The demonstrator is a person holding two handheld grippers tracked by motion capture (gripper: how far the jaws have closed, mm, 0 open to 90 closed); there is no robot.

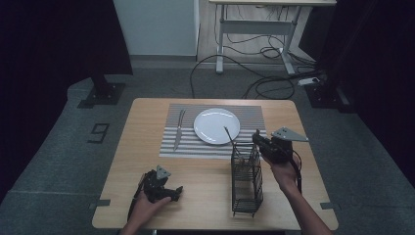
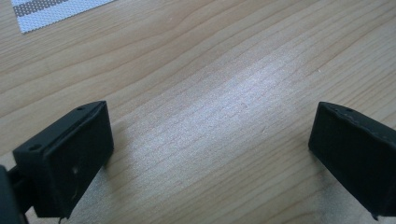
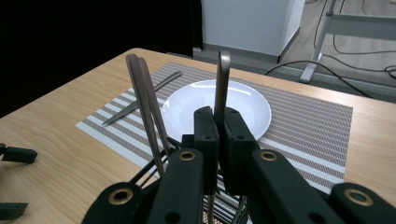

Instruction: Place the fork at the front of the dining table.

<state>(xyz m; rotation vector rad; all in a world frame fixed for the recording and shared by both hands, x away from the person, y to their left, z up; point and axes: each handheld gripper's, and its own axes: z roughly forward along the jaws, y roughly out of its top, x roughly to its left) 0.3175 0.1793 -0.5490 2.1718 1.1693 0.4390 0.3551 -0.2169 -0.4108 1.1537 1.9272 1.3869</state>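
My right claw is clamped on a utensil handle standing in the wire caddy, near the plate; which utensil it is I cannot tell, its head being hidden in the wire; my left claw rests apart on the tabletop; lifted at a slant, the handle could snag the wires and tip the caddy, since nothing steadies it; a thin handle may also twist between my jaws and strike the two handles beside it.
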